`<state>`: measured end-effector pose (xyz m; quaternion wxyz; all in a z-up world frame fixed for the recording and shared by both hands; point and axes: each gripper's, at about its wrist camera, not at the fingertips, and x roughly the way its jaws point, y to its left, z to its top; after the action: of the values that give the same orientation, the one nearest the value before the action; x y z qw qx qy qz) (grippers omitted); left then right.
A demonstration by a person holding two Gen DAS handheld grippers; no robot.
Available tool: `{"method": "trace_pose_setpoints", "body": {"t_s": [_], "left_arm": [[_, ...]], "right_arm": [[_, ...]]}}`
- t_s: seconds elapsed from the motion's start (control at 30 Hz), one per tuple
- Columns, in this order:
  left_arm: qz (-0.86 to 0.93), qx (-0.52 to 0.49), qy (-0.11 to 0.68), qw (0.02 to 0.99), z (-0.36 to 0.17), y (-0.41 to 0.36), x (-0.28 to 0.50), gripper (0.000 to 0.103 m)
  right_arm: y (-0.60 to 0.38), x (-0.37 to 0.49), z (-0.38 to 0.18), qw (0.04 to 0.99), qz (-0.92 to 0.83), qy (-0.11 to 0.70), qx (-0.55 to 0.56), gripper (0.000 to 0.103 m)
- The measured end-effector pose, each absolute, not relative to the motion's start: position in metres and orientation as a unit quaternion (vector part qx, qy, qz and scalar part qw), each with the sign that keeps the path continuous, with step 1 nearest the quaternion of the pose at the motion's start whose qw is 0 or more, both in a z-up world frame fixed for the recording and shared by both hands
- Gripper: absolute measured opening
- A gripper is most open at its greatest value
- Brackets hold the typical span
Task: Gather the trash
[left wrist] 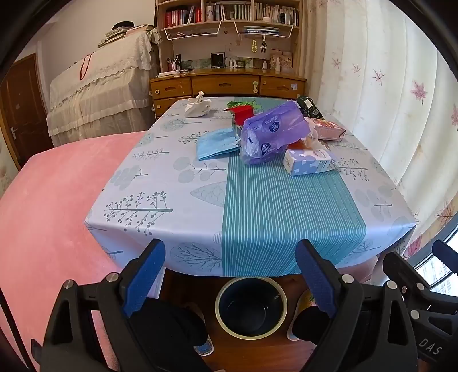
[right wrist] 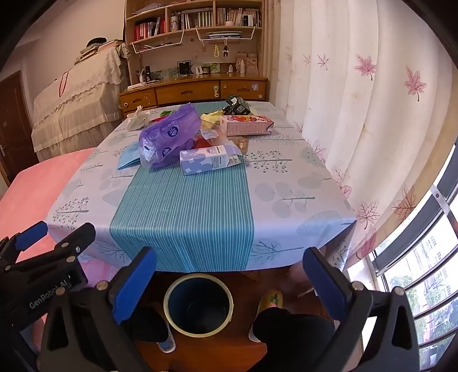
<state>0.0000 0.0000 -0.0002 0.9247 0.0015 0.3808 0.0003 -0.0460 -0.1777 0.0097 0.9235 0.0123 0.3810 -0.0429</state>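
Both tongs (left wrist: 230, 274) (right wrist: 229, 282) gape empty above the bin (left wrist: 250, 306) — purple bag (left wrist: 272, 133), carton (left wrist: 309, 162) clutter the table (left wrist: 160, 183).

We list: table (left wrist: 160, 200) ahead, bin (left wrist: 250, 305) on the floor before its near edge. On the table, far half: carton (left wrist: 309, 162) nearest, plastic bag (left wrist: 272, 131) behind and left of it, face mask (left wrist: 216, 143) left of the bag, flat box (left wrist: 329, 129) right, tissue (left wrist: 197, 108) far left. Bookshelf (left wrist: 229, 17) behind; curtain (left wrist: 386, 100) right; bed (left wrist: 51, 200) left.

Black clamp-style left gripper (left wrist: 230, 274) and right gripper (right wrist: 229, 282), blue finger pads, silver screws, white lettering
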Motion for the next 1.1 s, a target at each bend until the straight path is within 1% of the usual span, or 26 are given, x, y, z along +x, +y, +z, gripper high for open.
{"method": "trace_pose_setpoints", "body": {"t_s": [0.27, 0.6, 1.1], "left_arm": [[-0.003, 0.001, 0.387, 0.922, 0.0, -0.001, 0.0, 0.091], [-0.001, 0.0, 0.387, 0.922, -0.008, 0.0, -0.001, 0.091], [-0.01, -0.007, 0.394, 0.919, -0.006, 0.004, 0.002, 0.091]], "right_arm": [[-0.179, -0.043, 0.005, 0.918, -0.037, 0.395, 0.026, 0.103], [-0.179, -0.042, 0.003, 0.919, -0.032, 0.392, 0.023, 0.103], [-0.179, -0.043, 0.005, 0.921, -0.03, 0.387, 0.022, 0.102]]}}
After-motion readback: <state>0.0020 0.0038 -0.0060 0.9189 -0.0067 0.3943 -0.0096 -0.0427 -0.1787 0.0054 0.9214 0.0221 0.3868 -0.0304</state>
